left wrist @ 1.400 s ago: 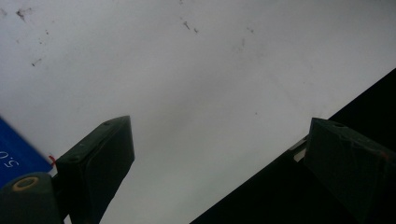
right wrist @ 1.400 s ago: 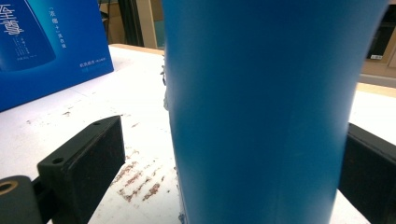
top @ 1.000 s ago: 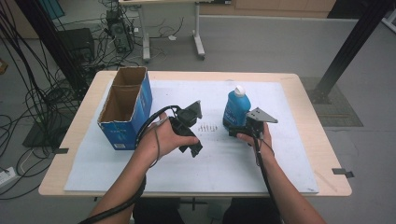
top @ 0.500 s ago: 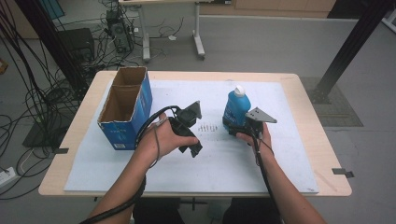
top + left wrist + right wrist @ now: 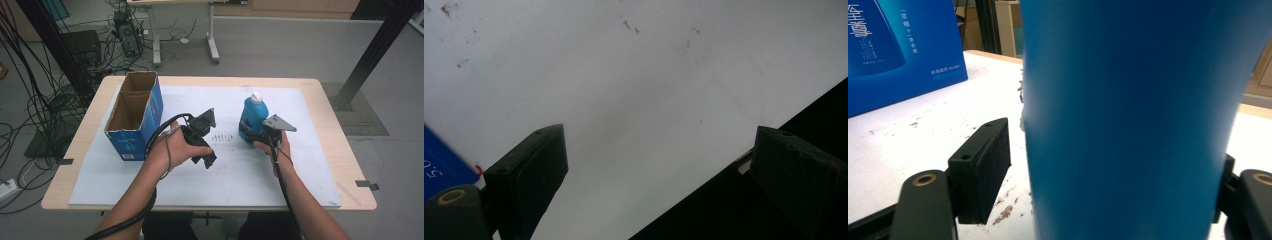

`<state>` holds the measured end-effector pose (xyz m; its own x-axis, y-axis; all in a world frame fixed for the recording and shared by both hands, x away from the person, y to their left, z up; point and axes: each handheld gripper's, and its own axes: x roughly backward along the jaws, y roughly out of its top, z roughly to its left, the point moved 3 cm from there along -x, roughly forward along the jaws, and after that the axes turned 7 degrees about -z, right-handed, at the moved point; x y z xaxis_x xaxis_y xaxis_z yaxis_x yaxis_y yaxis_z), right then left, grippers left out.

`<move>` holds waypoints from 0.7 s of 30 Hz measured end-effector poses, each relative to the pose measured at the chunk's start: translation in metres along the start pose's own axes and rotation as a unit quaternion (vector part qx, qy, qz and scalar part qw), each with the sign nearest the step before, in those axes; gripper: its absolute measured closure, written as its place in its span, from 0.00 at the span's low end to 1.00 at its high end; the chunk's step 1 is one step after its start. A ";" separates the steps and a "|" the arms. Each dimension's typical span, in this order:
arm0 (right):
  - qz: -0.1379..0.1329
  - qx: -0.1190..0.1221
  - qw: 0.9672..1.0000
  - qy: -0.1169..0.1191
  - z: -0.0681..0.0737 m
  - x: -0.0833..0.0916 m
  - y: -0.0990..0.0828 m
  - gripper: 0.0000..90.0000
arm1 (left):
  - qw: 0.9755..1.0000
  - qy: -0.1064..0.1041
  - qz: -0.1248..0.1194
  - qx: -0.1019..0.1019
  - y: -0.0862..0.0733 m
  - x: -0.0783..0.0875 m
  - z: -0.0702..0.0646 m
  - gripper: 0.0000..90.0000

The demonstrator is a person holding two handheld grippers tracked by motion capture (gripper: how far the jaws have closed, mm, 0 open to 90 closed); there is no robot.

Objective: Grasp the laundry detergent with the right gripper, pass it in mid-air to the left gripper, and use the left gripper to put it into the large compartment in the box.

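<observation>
- The blue bottle (image 5: 253, 118) stands upright just right of centre in the high view, white cap on top, on the white sheet (image 5: 310, 165) that covers the table (image 5: 345, 150).
- The right gripper (image 5: 251, 137) has its jaws around the bottle's lower body and they have just been closing. In the right gripper view the left pad (image 5: 980, 167) is not quite touching the blue wall, so I'd say it is not yet gripped.
- The left gripper (image 5: 210, 159) rests at centre frame over bare sheet, jaws wide apart and holding nothing.
- Risk, as I judge it: the jaws sit low on a tall bottle, so a lift could tip it. If one pad lands first, the bottle could get shoved sideways or knocked over.
- A smooth rounded wall could also slip through a light squeeze.
- Count: one bottle, one open blue cardboard box (image 5: 135, 116) at left with two compartments, two grippers, one table.
</observation>
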<state>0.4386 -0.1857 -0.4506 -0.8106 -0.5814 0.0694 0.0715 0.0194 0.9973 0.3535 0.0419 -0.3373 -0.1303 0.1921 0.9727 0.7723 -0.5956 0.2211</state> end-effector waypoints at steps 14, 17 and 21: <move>-0.008 0.000 1.000 -0.008 -0.002 0.000 0.001 0.38 | 1.000 0.001 0.003 -0.004 0.002 0.000 0.000 0.10; -0.009 0.001 1.000 -0.008 -0.003 0.001 0.002 0.40 | 1.000 0.002 0.000 -0.001 0.002 0.000 -0.001 0.10; -0.009 0.002 1.000 -0.007 -0.002 0.001 0.002 0.43 | 1.000 0.001 0.002 -0.001 0.001 0.000 -0.001 0.10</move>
<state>0.4395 -0.1877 -0.4489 -0.8196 -0.5706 0.0517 0.0549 0.0116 0.9984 0.3540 0.0407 -0.3369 -0.1292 0.1877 0.9737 0.7712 -0.5982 0.2176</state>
